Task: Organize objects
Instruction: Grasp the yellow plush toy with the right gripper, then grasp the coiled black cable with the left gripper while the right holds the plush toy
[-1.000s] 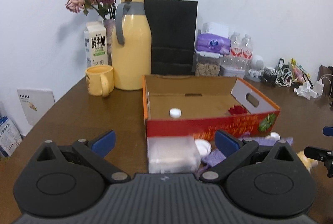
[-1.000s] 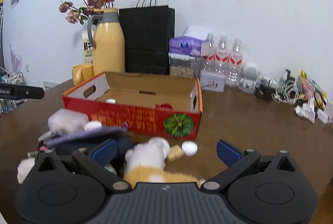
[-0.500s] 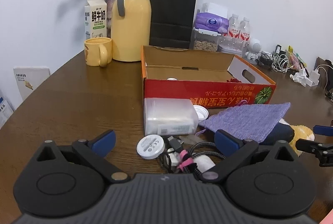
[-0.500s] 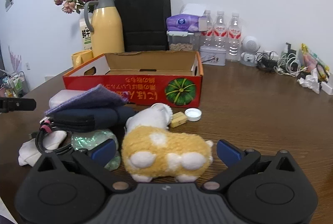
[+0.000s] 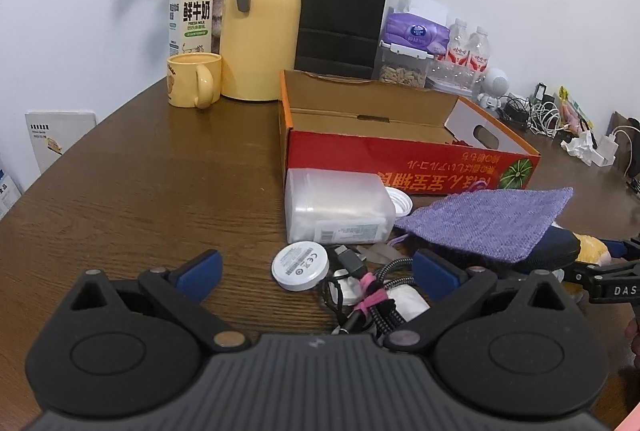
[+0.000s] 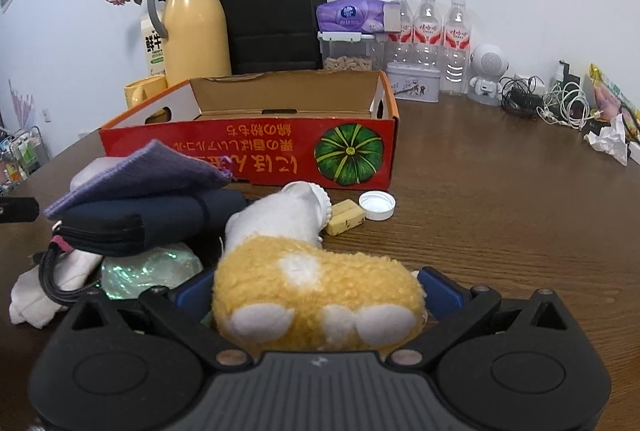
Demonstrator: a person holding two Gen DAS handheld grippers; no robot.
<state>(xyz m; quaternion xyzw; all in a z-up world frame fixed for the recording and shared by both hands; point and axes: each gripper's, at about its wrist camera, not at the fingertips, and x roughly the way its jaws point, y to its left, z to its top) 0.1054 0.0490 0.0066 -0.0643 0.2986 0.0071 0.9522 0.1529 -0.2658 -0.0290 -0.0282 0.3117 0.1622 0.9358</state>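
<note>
A red cardboard box (image 5: 400,159) stands open on the brown table; it also shows in the right wrist view (image 6: 256,147). In front of it lie a clear plastic container (image 5: 336,207), a white round disc (image 5: 300,266), a bundled cable (image 5: 368,301), a purple cloth (image 5: 488,223) on a dark pouch (image 6: 152,217). My left gripper (image 5: 316,271) is open, with the disc and cable between its fingers. My right gripper (image 6: 316,291) is open around a yellow and white plush toy (image 6: 316,295), its fingers at both sides. A white cap (image 6: 377,205) and a yellow block (image 6: 345,217) lie beyond the toy.
A yellow jug (image 5: 260,19), yellow mug (image 5: 194,79), milk carton (image 5: 191,15), black paper bag (image 5: 340,7), food jar, tissue pack and water bottles (image 6: 426,27) line the back wall. Cables and chargers (image 6: 560,103) crowd the far right. A white cloth (image 6: 36,295) lies at the left.
Both grippers have pulled back and lowered. The plush toy now sits between my right gripper's fingers. The disc and cable came into the left view.
</note>
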